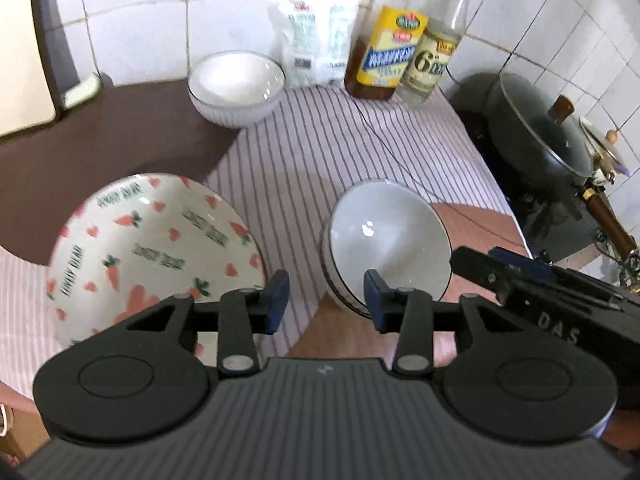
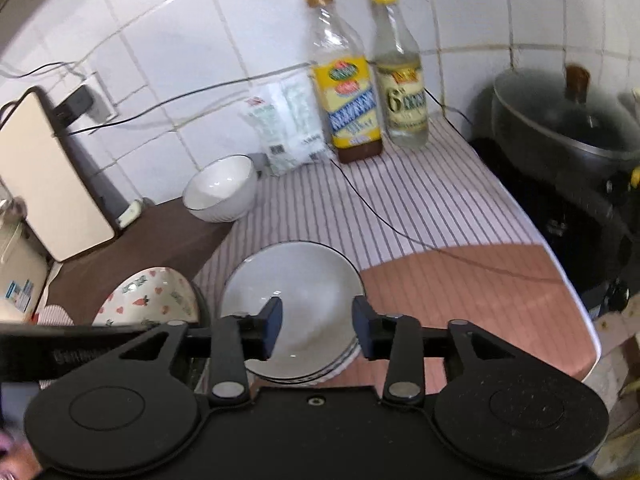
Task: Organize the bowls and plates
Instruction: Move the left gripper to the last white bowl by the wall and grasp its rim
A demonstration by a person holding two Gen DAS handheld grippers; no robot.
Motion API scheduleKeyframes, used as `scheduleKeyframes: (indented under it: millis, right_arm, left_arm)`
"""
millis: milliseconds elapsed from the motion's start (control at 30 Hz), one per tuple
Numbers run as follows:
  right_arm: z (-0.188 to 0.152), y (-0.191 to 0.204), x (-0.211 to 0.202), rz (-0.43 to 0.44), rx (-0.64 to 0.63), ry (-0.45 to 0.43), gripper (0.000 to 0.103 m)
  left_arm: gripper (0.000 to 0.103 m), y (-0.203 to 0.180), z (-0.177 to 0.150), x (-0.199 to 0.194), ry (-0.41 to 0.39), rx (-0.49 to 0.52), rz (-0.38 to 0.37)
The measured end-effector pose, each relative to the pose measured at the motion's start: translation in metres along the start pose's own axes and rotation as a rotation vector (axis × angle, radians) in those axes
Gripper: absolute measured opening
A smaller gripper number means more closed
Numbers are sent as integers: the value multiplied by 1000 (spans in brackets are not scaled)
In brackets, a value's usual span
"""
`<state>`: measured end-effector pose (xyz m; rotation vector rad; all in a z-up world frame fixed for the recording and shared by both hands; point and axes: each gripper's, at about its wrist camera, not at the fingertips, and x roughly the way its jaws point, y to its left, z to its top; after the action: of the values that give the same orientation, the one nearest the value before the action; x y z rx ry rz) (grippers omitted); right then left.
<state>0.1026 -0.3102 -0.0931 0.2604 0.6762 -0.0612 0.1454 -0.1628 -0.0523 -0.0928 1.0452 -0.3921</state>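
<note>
The left hand-held gripper [image 1: 326, 298] is matte black plastic with a ribbed grey-black top plate. Two round discs, each with an embossed oval ring, sit at its near corners. Black linkage arms pinned by silver round-head screws carry dark blue fingertips [image 1: 278, 294]. The right hand-held gripper [image 2: 316, 330] has the same form, its discs dusty and speckled, a small screw hole at centre, and white lettering "DAS" on its side.

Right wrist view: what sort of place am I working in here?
Most likely a home kitchen counter. Two condiment bottles stand against a white tiled wall, a lidded pot sits on a stove at the right, and bowls rest on a striped cloth.
</note>
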Motion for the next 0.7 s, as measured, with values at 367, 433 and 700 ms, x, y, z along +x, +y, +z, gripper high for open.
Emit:
scheduleKeyframes:
  millis: [367, 433, 700]
  right_arm:
    - [29, 50, -11, 49, -177, -57, 66]
    - [35, 59, -5, 58, -198, -66, 69]
    - [55, 97, 39, 83, -227, -36, 70]
  left_arm:
    - [57, 30, 40, -41, -75, 92, 58]
    - [62, 41, 48, -42, -90, 91, 67]
    - [68, 88, 81, -13, -101, 64, 117]
